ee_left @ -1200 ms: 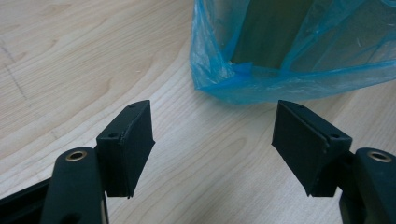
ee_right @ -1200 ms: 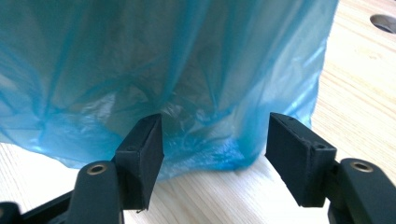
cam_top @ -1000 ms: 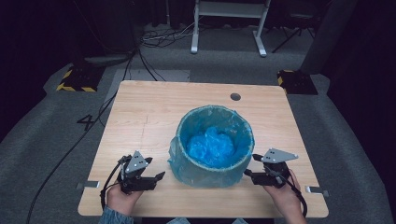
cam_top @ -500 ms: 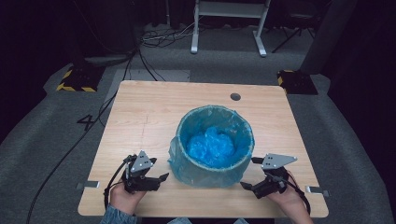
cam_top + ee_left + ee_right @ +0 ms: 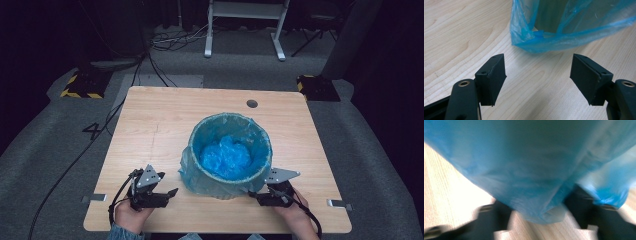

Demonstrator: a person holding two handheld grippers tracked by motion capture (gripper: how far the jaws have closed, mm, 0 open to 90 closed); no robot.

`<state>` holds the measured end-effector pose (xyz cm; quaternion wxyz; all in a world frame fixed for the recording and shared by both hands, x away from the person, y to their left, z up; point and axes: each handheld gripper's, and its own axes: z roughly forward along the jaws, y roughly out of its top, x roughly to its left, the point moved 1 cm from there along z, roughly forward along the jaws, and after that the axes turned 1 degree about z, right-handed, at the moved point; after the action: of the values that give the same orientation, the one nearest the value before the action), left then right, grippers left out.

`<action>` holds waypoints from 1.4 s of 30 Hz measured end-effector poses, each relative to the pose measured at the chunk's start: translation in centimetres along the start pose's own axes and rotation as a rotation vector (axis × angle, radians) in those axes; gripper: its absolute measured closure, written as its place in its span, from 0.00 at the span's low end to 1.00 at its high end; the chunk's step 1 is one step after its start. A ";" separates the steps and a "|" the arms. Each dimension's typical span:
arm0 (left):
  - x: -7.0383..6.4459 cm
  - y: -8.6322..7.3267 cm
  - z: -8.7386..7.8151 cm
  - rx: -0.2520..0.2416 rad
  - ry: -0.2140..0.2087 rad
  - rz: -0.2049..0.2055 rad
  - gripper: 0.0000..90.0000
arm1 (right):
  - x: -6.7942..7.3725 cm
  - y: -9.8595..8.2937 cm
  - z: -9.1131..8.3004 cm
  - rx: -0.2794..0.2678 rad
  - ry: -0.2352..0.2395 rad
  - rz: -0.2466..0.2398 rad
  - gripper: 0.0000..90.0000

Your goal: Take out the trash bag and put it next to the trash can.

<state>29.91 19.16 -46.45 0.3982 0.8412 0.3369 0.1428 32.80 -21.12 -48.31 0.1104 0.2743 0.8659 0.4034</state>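
At the bottom of the high view my left hand (image 5: 131, 216) holds the left hand-held gripper (image 5: 170, 192) low on the bench (image 5: 150, 130), left of centre. In the left gripper view its jaws stand wide apart with bare wood between them, and the blue bag's (image 5: 564, 37) hem hangs just beyond the tips in the upper middle of the frame, not touching them.

My right hand-held gripper (image 5: 254, 192) sits at the lower right of the high view, its tips against the foot of the bin (image 5: 231, 150). The right gripper view is blurred; its jaws look parted, with a fold of the blue bag (image 5: 544, 212) hanging down between them, and I cannot tell whether they press on it.

The bin, lined with the blue bag (image 5: 227, 159), stands in the centre of the high view between both grippers. Farther up the bench is a small round hole (image 5: 252, 103), then grey floor (image 5: 240, 70) and a white frame (image 5: 245, 25).
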 end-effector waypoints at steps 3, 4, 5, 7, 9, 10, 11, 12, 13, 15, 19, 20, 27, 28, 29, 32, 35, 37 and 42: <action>0.0 -0.1 0.0 0.000 0.000 -0.007 0.31 | -0.4 -0.5 -0.4 -0.020 0.017 0.034 0.80; 0.0 -0.1 0.0 0.000 -0.001 -0.007 0.31 | -0.4 -0.5 -0.7 -0.029 0.021 0.031 0.85; 0.0 -0.1 0.0 0.001 -0.001 -0.005 0.31 | -0.3 -0.4 -1.1 -0.041 0.021 0.030 0.89; -0.1 -0.1 0.0 0.004 -0.004 -0.003 0.31 | -0.2 -0.3 -1.9 -0.074 0.021 0.024 0.93; -0.2 0.0 0.0 -0.001 -0.008 -0.007 0.31 | -0.1 0.0 -2.7 -0.104 0.020 0.027 0.95; -0.2 0.1 0.0 0.000 -0.009 -0.004 0.31 | 0.0 0.1 -3.1 -0.120 0.020 0.030 0.95; -0.2 0.1 0.0 0.000 -0.009 -0.004 0.32 | 0.0 0.2 -3.5 -0.135 0.016 0.030 0.95; -0.3 0.1 0.0 -0.001 -0.011 -0.002 0.32 | 0.0 0.2 -3.5 -0.135 0.016 0.030 0.95; -0.3 0.3 0.1 -0.006 -0.018 0.001 0.31 | 0.1 0.5 -4.3 -0.168 0.010 0.040 0.94; -0.4 0.3 0.1 -0.008 -0.022 -0.001 0.31 | 0.1 0.6 -4.7 -0.183 0.004 0.043 0.94; -0.7 0.9 0.2 -0.005 -0.049 0.000 0.31 | 0.7 1.7 -6.6 -0.231 -0.016 0.017 0.95; -0.7 0.9 0.2 -0.005 -0.049 0.000 0.32 | 0.7 1.7 -6.6 -0.231 -0.016 0.017 0.95; -1.4 2.1 0.3 -0.031 -0.079 0.017 0.31 | 2.2 3.4 -8.7 -0.276 -0.043 -0.032 0.95; -1.4 2.1 0.3 -0.031 -0.079 0.017 0.31 | 2.2 3.4 -8.7 -0.276 -0.043 -0.032 0.95; -1.4 2.4 0.3 -0.035 -0.082 0.018 0.31 | 2.2 3.6 -8.9 -0.281 -0.046 -0.035 0.95; -1.2 2.9 0.2 -0.052 -0.087 0.012 0.32 | 2.5 4.0 -9.5 -0.291 -0.051 -0.038 0.95; -0.9 3.7 0.1 -0.063 -0.098 0.004 0.32 | 2.5 4.2 -9.7 -0.294 -0.053 -0.037 0.95; -0.8 4.3 0.1 -0.075 -0.101 0.001 0.32 | 2.5 4.3 -9.6 -0.287 -0.058 -0.035 0.95; -0.7 5.6 0.5 -0.090 -0.114 0.005 0.32 | 2.6 4.3 -9.6 -0.280 -0.066 -0.036 0.94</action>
<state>32.20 15.84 -42.43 0.4539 0.8299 0.3049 0.1108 28.40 -23.51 -38.72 0.1832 0.2538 0.8019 0.5089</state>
